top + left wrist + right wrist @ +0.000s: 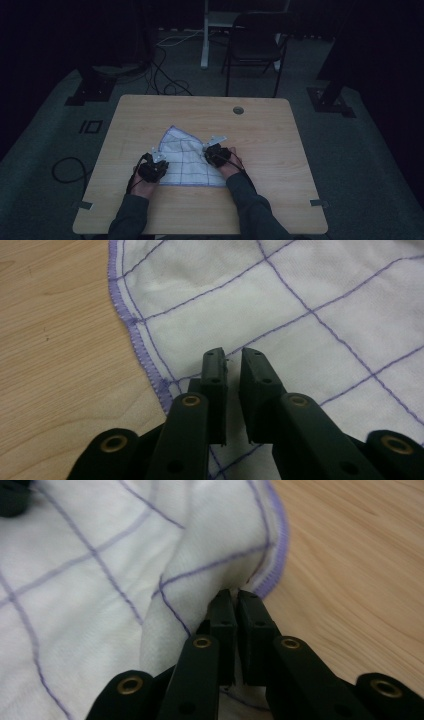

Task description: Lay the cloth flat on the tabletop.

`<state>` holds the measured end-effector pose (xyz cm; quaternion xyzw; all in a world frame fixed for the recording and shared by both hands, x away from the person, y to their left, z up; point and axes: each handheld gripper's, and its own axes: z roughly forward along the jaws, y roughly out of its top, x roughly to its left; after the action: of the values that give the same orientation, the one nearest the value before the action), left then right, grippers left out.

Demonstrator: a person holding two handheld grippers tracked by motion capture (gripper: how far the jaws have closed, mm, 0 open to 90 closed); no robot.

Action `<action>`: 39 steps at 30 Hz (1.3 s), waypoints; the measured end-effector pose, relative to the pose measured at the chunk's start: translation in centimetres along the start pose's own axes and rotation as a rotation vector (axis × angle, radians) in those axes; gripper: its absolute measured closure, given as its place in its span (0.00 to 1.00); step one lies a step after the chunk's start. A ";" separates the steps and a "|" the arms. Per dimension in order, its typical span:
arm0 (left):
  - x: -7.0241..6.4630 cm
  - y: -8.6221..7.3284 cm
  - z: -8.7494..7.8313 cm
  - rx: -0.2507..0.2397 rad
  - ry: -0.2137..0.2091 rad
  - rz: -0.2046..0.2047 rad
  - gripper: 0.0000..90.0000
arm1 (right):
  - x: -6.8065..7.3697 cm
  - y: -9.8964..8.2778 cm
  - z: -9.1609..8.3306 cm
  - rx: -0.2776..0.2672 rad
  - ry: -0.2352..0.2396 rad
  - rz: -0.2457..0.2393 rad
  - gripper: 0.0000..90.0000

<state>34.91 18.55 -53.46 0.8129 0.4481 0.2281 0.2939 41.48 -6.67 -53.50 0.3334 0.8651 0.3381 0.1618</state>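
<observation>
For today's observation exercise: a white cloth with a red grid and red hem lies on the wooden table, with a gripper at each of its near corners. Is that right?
Not quite: the colour is wrong. The cloth is white with a purple grid and purple hem, as the left gripper view shows. The rest stands: it lies on the wooden table, with the left gripper and right gripper at its near corners.

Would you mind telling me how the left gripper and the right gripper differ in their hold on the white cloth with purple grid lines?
The left gripper shows a narrow gap between its tips over flat cloth; the right gripper is shut on a raised fold. The left gripper sits inside the hem; the right gripper bites right at the purple-stitched hem. Both work the white cloth with purple grid lines on the light wooden table.
</observation>
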 end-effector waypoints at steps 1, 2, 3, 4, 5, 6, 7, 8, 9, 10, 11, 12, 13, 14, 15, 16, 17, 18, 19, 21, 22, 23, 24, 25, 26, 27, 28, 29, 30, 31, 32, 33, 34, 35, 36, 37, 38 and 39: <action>0.0 0.0 0.0 0.000 0.000 0.002 0.92 | -0.3 -0.1 -0.1 0.003 -0.007 0.008 0.97; 0.0 0.0 0.0 0.000 -0.002 0.003 0.92 | -0.7 -0.3 -0.3 0.007 -0.020 0.018 0.97; 0.0 0.0 0.0 0.001 -0.003 0.004 0.93 | -1.3 -0.6 -0.6 0.011 -0.032 0.028 0.97; 0.0 0.0 0.0 0.002 -0.003 0.005 0.93 | -1.7 -0.8 -0.8 0.015 -0.047 0.037 0.97; 0.0 0.0 0.0 0.002 -0.002 0.006 0.93 | -2.1 -1.0 -1.0 0.018 -0.060 0.044 0.98; 0.0 0.0 0.0 0.003 -0.001 0.009 0.93 | -2.6 -1.3 -1.2 0.022 -0.073 0.049 0.98; 0.0 0.0 0.0 0.004 0.000 0.011 0.94 | -3.0 -1.5 -1.4 0.025 -0.090 0.050 0.98; 0.0 0.1 0.0 0.004 0.000 0.013 0.94 | -3.3 -1.6 -1.5 0.028 -0.101 0.055 0.98; 0.0 0.1 0.0 0.005 -0.002 0.013 0.94 | -3.7 -1.9 -1.8 0.033 -0.117 0.063 0.98; 0.1 0.1 0.0 0.006 -0.003 0.013 0.94 | -4.1 -2.1 -2.0 0.035 -0.123 0.067 0.98; 0.1 0.1 0.0 0.007 -0.005 0.014 0.94 | -4.5 -2.3 -2.2 0.038 -0.125 0.073 0.98; 0.1 0.1 0.0 0.007 -0.005 0.014 0.94 | -4.5 -2.3 -2.2 0.038 -0.125 0.073 0.98; 0.1 0.1 0.0 0.008 -0.005 0.015 0.94 | -4.7 -2.5 -2.4 0.036 -0.126 0.079 0.98; 0.1 0.1 0.0 0.009 -0.003 0.016 0.94 | -4.9 -2.6 -2.7 0.031 -0.129 0.078 0.98; 0.1 0.2 0.0 0.012 0.000 0.015 0.93 | -5.0 -2.7 -3.1 0.022 -0.129 0.081 0.98; 0.0 0.2 0.0 0.014 0.003 0.010 0.93 | -4.9 -2.6 -3.6 0.006 -0.130 0.081 0.98; -0.1 0.3 0.0 0.022 0.008 0.012 0.93 | -4.8 -2.6 -4.0 -0.007 -0.130 0.076 0.98; -0.1 0.3 0.0 0.023 0.012 0.014 0.93 | -4.6 -2.5 -4.5 -0.024 -0.121 0.073 0.98; -0.2 0.4 -0.1 0.024 0.013 0.016 0.92 | -4.5 -2.5 -4.8 -0.036 -0.113 0.074 0.98; -0.3 0.5 -0.3 0.016 0.005 0.015 0.91 | -4.2 -2.4 -5.5 -0.064 -0.093 0.073 0.98; -0.4 0.6 -0.4 0.009 0.002 0.016 0.90 | -3.9 -2.4 -6.0 -0.079 -0.077 0.071 0.98; -0.5 0.7 -0.6 0.002 -0.003 0.019 0.90 | -3.7 -2.4 -6.3 -0.091 -0.065 0.071 0.98; -0.6 0.9 -0.7 -0.008 -0.006 0.018 0.90 | -3.5 -2.4 -6.5 -0.099 -0.055 0.067 0.98; -0.7 1.2 -0.9 -0.013 -0.009 0.023 0.90 | -3.2 -2.4 -6.7 -0.105 -0.046 0.065 0.98; -0.8 1.3 -1.0 -0.019 -0.010 0.024 0.90 | -2.9 -2.4 -6.9 -0.112 -0.033 0.064 0.98; -1.0 1.6 -1.1 -0.029 -0.016 0.025 0.90 | -2.7 -2.5 -7.0 -0.116 -0.023 0.063 0.98; -1.2 1.9 -1.1 -0.032 -0.018 0.032 0.89 | -2.2 -2.6 -7.1 -0.121 -0.014 0.053 0.98; -1.4 2.1 -1.1 -0.039 -0.023 0.035 0.89 | -1.8 -2.7 -7.1 -0.125 -0.006 0.048 0.98; -1.6 2.4 -1.1 -0.041 -0.027 0.040 0.89 | -1.4 -2.8 -7.1 -0.126 0.008 0.044 0.98; -1.8 2.6 -1.0 -0.045 -0.030 0.040 0.89 | -0.9 -3.0 -7.0 -0.126 0.016 0.040 0.98; -1.9 2.8 -1.0 -0.048 -0.035 0.043 0.89 | -0.5 -3.1 -6.9 -0.125 0.027 0.039 0.98; -2.1 3.0 -0.9 -0.053 -0.040 0.046 0.89 | -0.2 -3.3 -6.7 -0.123 0.039 0.032 0.98; -2.3 3.2 -0.9 -0.056 -0.044 0.050 0.89 | 0.2 -3.4 -6.6 -0.121 0.047 0.026 0.98; -2.6 3.4 -0.8 -0.059 -0.049 0.053 0.89 | 0.5 -3.6 -6.4 -0.115 0.054 0.016 0.98; -2.8 3.6 -0.8 -0.062 -0.055 0.059 0.89 | 0.8 -3.7 -6.3 -0.113 0.063 0.014 0.98; -3.0 3.8 -0.7 -0.065 -0.062 0.060 0.89 | 1.1 -3.9 -6.1 -0.109 0.072 0.012 0.98; -3.3 4.0 -0.7 -0.070 -0.070 0.061 0.89 | 1.3 -4.0 -6.0 -0.108 0.078 0.009 0.98; -3.5 4.3 -0.6 -0.074 -0.077 0.066 0.89 | 1.5 -4.1 -5.8 -0.104 0.081 0.006 0.98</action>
<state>35.32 13.85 -50.50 0.8239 0.4007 0.2226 0.3333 35.56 -10.71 -52.25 0.3133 0.8511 0.3964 0.1426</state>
